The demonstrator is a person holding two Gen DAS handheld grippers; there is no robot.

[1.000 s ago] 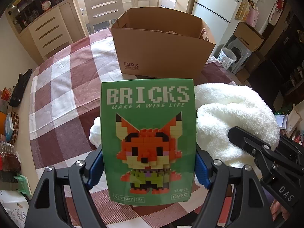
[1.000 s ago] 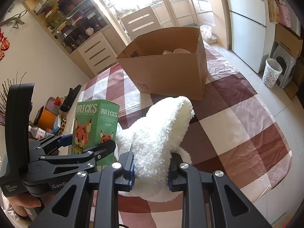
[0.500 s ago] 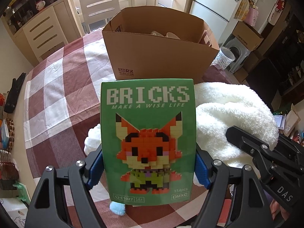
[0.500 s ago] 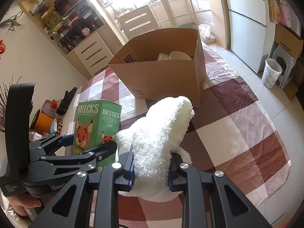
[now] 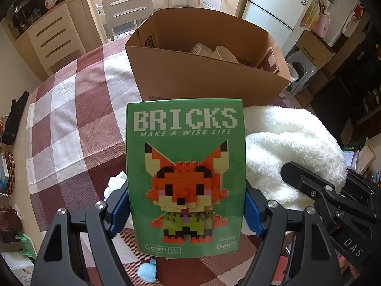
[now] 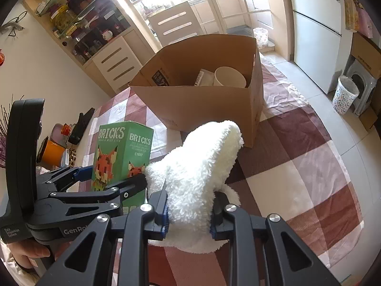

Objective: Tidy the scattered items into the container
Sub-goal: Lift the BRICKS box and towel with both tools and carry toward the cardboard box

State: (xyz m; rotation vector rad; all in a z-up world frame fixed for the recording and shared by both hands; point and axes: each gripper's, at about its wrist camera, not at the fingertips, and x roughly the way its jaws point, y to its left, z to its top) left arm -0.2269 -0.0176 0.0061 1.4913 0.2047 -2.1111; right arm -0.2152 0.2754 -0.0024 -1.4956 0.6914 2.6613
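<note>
Below the left gripper (image 5: pixel 187 211)'s clamped bricks box (image 5: pixel 185 178), perhaps a blue pompom (image 5: pixel 147 271), hidden from the towel (image 6: pixel 197 174)-pinching right gripper (image 6: pixel 189 221).

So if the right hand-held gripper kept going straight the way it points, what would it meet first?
Probably the near wall of the open cardboard box, met first by the white fluffy toy that the right hand-held gripper holds; depth is unclear, so it might reach the checked tablecloth first.
</note>
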